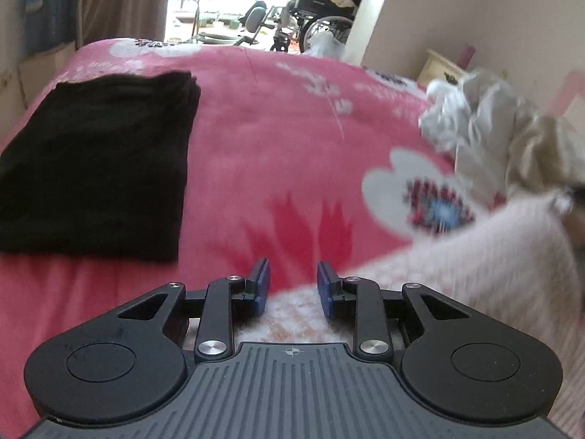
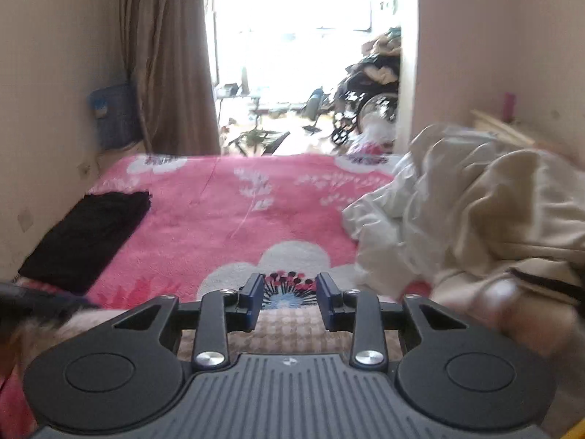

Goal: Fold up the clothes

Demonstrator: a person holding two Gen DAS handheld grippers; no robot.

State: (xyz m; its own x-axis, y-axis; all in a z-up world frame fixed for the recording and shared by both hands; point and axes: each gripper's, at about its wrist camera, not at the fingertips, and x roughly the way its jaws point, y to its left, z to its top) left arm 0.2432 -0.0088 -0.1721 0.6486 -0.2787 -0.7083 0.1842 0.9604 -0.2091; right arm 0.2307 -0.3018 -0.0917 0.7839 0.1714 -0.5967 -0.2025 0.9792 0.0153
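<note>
Hovering low over a pink floral fleece blanket [image 1: 256, 139], the left gripper [image 1: 293, 285] and right gripper [image 2: 289, 298] both gape empty above a fuzzy pale checked garment [image 1: 475, 256]. A folded black garment [image 1: 95, 168] lies far left; crumpled cream clothes [image 2: 475, 212] sit right.

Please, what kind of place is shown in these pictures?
Most likely a bedroom at home: a bed with a pink flowered blanket, a folded black garment and crumpled pale clothes on it, a curtain by the bright doorway.
</note>
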